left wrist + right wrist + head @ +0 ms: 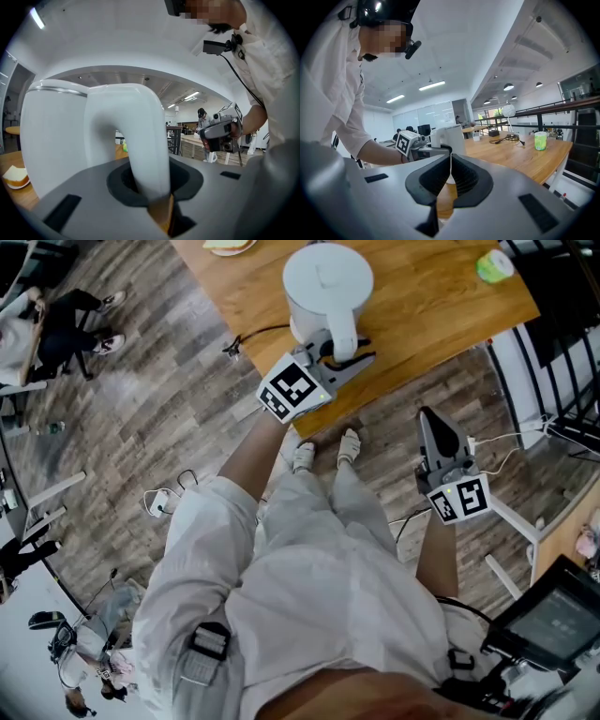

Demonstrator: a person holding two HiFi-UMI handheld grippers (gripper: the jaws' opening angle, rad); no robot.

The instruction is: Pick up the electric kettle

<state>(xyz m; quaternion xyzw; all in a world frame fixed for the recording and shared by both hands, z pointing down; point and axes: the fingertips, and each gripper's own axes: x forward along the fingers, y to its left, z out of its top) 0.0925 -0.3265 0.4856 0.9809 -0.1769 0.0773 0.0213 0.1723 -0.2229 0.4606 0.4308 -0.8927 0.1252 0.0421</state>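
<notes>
The electric kettle (328, 282) is plain white, on a honey-brown wood-grain table (431, 320). At the kettle's 3 o'clock is a lime-green container (494, 266), possibly a cup. The left gripper (343, 352) and right gripper (427, 414) are grey, their cubes patterned with black-and-white squares. The floor (159, 399) shows grey-brown planks.

Place: a large, shared open-plan office or lab workspace.
Floor: grey wood-look planks (159, 399) with loose cables (169, 491) lying on them.
Furniture: a long wooden desk (422, 306) in front, and more desks (197, 140) in rows further back.
Ceiling: high and white, with strip lights (431, 85) and round lamps (508, 86).
Walls: glass partitions (417, 115) at the far end and a black railing (562, 111) along one side.
Equipment: a monitor (424, 128), a desk fan (508, 110) and a cable bundle (508, 138) on the desk.
People: a seated person (56, 320) at the room's edge and a standing person (202, 117) among the far desks.
</notes>
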